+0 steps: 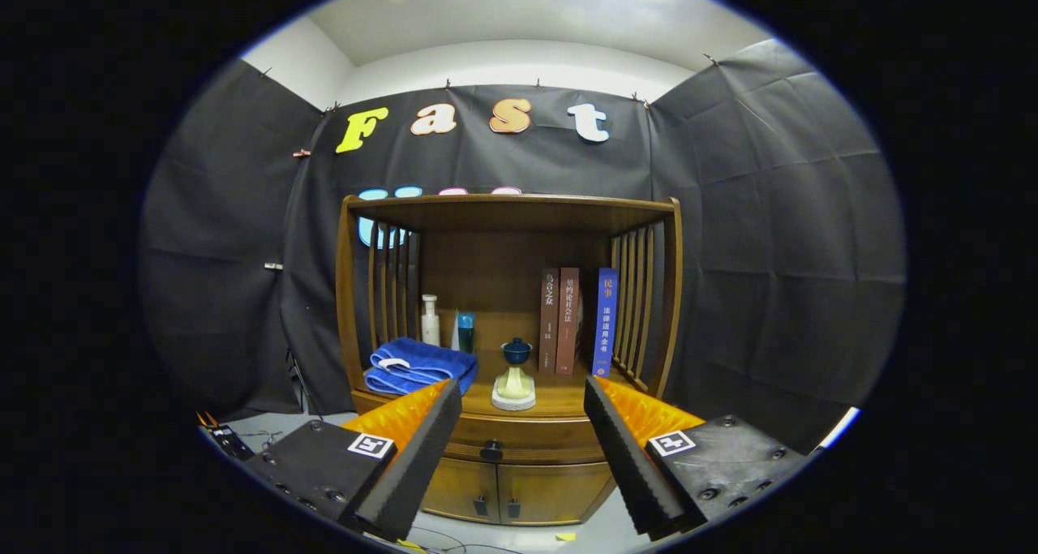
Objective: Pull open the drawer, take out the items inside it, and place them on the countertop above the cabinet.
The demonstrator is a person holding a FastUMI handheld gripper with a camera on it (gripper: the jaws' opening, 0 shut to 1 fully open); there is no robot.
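Black-draped booth, brown wooden cabinet dead ahead: its drawer sits shut, dark round knob framed between the gripper fingers, spread wide, holding nothing, seemingly squared up on it.

The drawer is brown wood and wide. It is shut all the way. It sits in the cabinet, right under the bench and above two small doors. It has one little dark knob in the middle of its front. The knob shows in the gap between the two fingers of the tool, a bit beyond them. The tool's fingers are spread wide apart and touch nothing. What is inside the drawer cannot be seen.
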